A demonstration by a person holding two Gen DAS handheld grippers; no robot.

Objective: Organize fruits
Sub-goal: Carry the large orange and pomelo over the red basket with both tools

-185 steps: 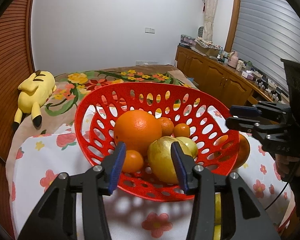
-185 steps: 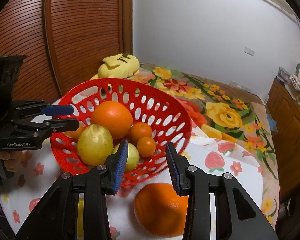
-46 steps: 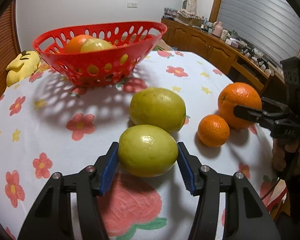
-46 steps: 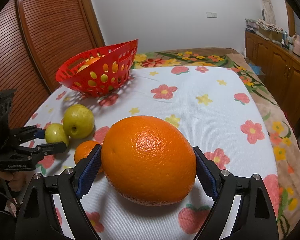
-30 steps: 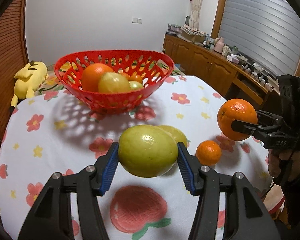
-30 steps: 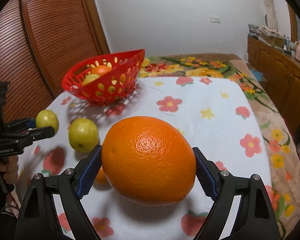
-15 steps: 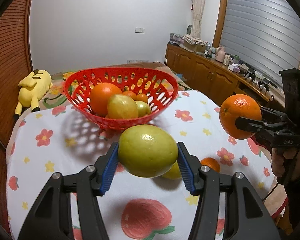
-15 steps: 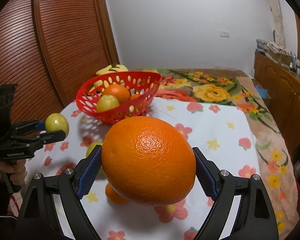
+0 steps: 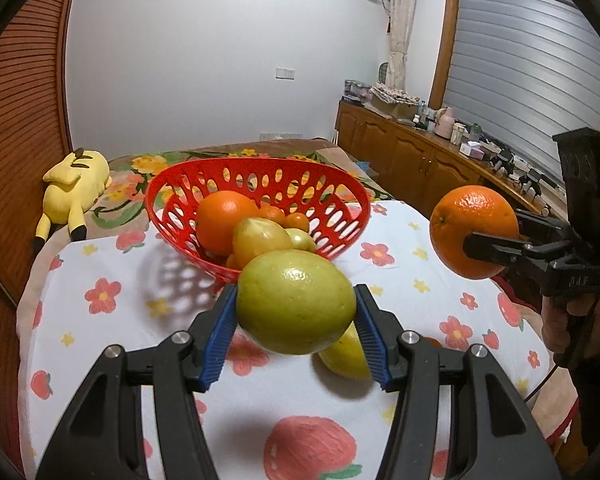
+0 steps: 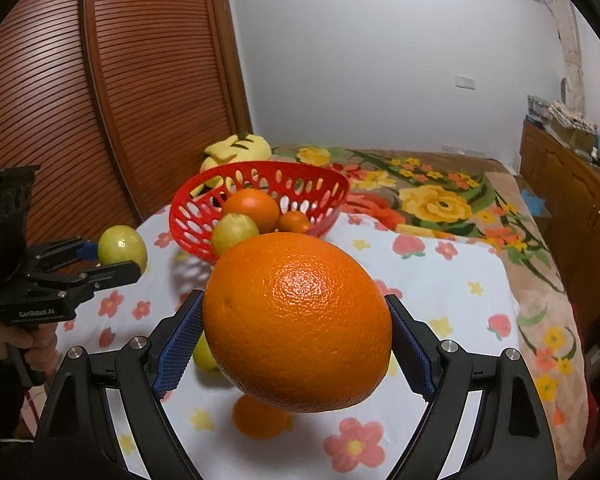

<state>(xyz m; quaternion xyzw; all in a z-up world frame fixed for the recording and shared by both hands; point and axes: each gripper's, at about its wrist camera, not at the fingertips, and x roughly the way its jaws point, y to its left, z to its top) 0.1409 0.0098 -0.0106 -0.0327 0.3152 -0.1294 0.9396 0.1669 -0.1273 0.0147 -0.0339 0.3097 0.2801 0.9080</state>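
We see only slivers of the pear [image 9: 346,354] and small orange [image 10: 260,416] on the table, each behind held fruit; sideboard clutter [image 9: 480,144] is blurred.

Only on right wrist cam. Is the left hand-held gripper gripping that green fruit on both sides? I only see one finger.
Observer: Yes. On the left wrist view the left hand-held gripper has both blue pads pressed on the green fruit, clear of the tablecloth.
Operator: Red basket contents? My orange blocks the front.
Observer: The red basket also holds a small green fruit beside the yellow-green one, plus a second small orange.
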